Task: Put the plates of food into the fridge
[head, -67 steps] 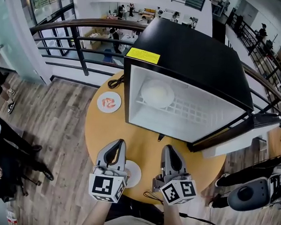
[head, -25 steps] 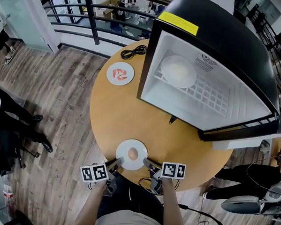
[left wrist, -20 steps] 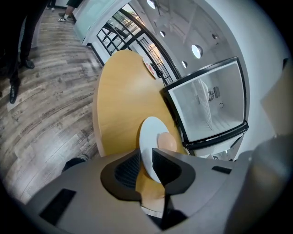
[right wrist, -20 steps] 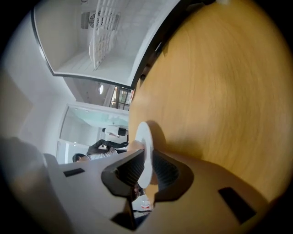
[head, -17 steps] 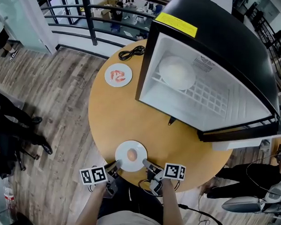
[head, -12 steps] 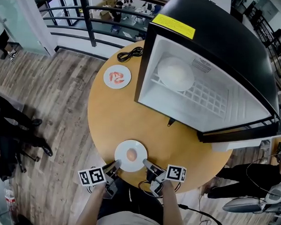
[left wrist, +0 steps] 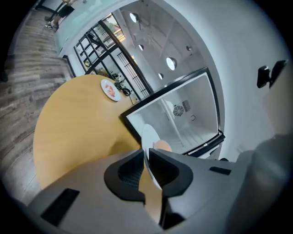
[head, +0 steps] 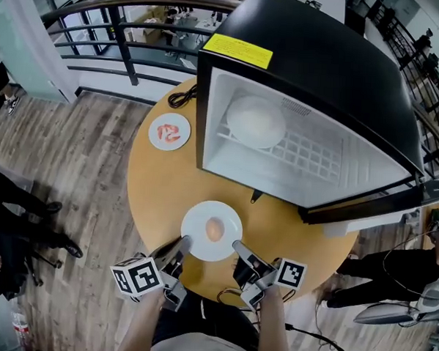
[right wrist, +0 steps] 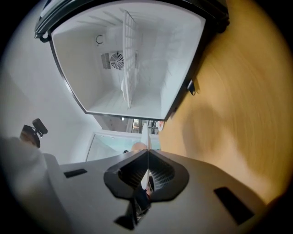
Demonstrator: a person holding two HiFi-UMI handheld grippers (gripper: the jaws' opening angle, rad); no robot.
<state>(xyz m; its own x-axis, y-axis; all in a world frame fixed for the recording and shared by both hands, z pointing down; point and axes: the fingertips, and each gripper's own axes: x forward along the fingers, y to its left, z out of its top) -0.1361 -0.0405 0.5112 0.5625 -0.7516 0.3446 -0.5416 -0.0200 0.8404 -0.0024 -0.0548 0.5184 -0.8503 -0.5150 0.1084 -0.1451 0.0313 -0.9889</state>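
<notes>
Head view shows the carry step. The plate (head: 211, 230), white with one pale orange lump of food at its middle, is held over the near part of the table (head: 156, 197), short of the open fridge (head: 305, 73). The left gripper (head: 182, 242) has just been closing its jaws, and the plate's rim is now clamped between them. The right gripper (head: 237, 246) is clenched on the opposite rim. Next, I judge, both must travel together, keeping the plate level, onto the shelf (head: 316, 158) beside the other plate (head: 256, 122).

Glossy white plate (head: 199, 221), smooth matt wood-look table (head: 160, 190), glossy black fridge (head: 321, 59), white wire shelf (head: 308, 155)
</notes>
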